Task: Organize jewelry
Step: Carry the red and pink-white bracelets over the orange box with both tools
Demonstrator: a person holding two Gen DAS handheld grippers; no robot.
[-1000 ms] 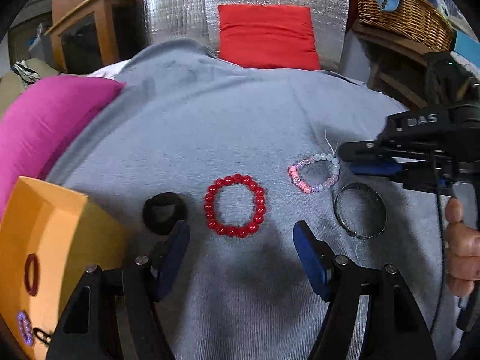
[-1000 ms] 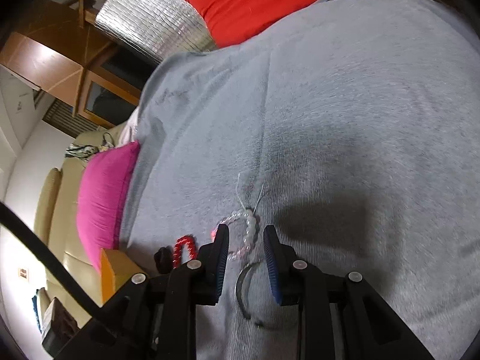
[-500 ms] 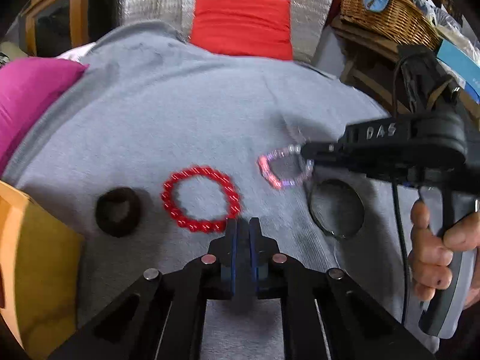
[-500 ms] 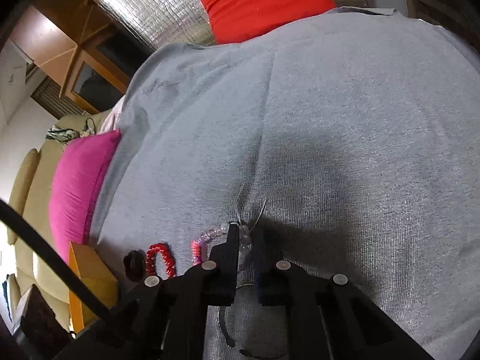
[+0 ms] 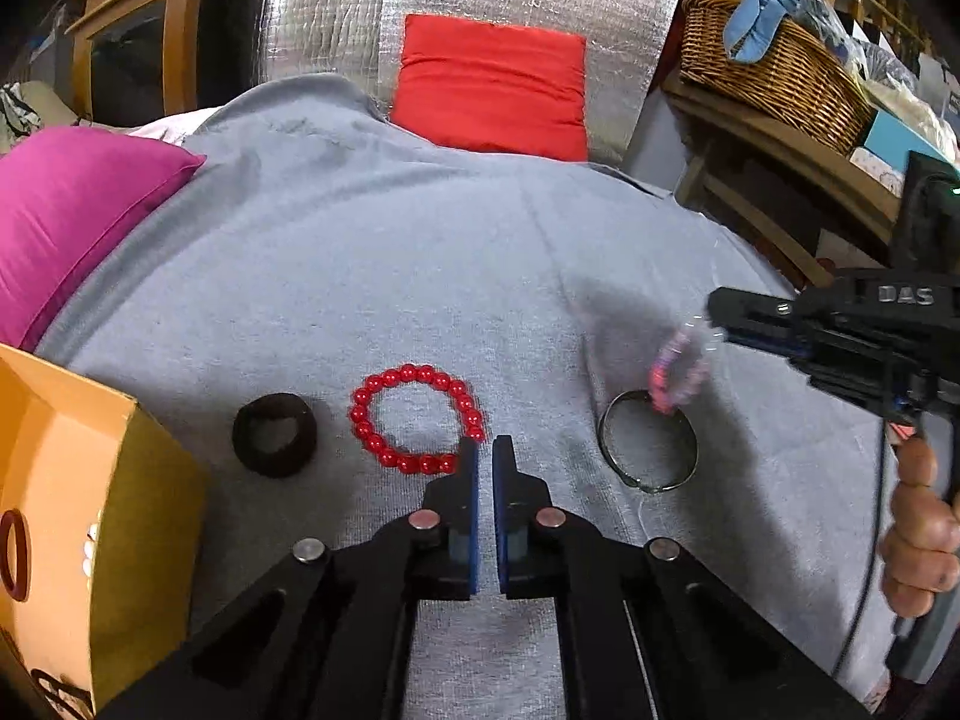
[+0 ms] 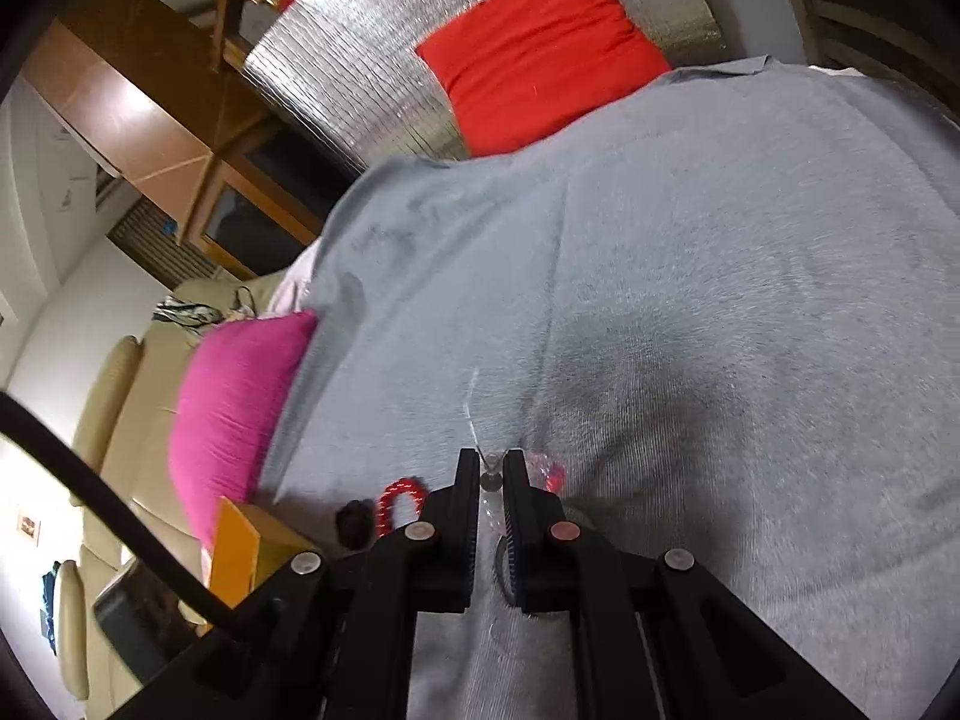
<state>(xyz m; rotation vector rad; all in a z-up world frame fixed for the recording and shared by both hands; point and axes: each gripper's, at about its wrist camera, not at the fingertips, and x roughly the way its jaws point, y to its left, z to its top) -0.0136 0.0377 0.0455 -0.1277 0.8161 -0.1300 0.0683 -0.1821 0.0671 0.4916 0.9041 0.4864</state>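
pastel bracelet (image 5: 678, 371) now lifted (dangling vertically)

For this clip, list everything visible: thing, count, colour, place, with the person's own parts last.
red bead bracelet: 1, red, on the grey cloth, at the left gripper's tips
pastel bead bracelet: 1, pink and clear, hanging from the right gripper
metal bangle: 1, silver, on the cloth below it
black hair tie: 1, black, left of the red bracelet
box: 1, orange, left edge, jewelry inside
grey cloth: 1, grey, work surface
pink cushion: 1, magenta, far left
red cushion: 1, red, back
wicker basket: 1, tan, back right
left gripper: 1, black, shut
right gripper: 1, black, shut on the pastel bracelet
hand: 1, on the right gripper's handle
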